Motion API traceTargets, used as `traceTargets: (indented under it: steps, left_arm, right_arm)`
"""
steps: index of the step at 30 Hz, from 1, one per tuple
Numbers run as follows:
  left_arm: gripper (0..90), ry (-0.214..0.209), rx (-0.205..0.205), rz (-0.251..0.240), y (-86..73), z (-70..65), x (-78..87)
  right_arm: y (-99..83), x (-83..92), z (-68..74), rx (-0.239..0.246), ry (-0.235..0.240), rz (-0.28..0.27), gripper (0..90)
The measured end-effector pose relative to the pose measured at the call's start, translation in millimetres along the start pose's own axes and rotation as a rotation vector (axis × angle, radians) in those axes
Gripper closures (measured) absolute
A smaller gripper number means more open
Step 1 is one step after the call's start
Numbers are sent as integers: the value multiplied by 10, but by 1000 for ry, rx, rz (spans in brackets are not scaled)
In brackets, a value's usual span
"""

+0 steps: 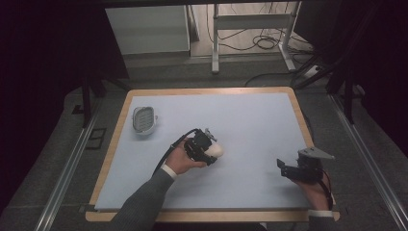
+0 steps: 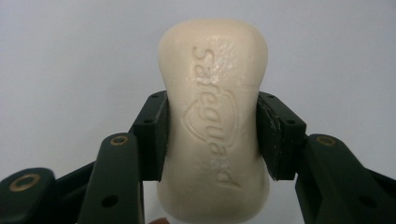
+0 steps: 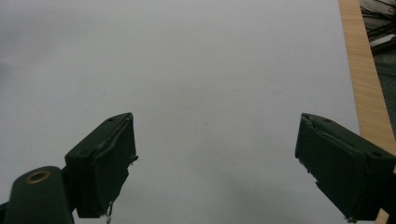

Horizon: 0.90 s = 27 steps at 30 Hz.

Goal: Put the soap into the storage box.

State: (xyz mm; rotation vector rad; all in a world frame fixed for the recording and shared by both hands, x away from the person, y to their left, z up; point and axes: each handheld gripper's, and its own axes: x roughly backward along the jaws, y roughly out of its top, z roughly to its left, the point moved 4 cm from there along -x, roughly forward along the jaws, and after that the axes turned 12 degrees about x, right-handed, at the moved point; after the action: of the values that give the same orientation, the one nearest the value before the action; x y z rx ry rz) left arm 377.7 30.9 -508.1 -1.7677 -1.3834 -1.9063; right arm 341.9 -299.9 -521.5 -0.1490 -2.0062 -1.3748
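The left tool gripped the soap bar across its narrow waist near the middle of the surface, probably bound for the soap dish at ten o'clock. The right tool stood wide, empty.

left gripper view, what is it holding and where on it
The left hand-held gripper clamps a cream soap bar across its narrow middle, one pad on each long side.
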Motion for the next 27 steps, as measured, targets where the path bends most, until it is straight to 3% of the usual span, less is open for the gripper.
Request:
traceTargets:
  steps: [15,20,27]
  left_arm:
    - [496,31,59,-64,87,234,281]
    - [496,46,96,-58,70,341,313]
    - [496,50,118,-58,62,437,325]
  right_arm:
    - [-13,-19,1,-2,-4,9,122]
    - [-19,-32,0,0,-3,11,122]
    - [-27,-29,-14,-4,-5,12,122]
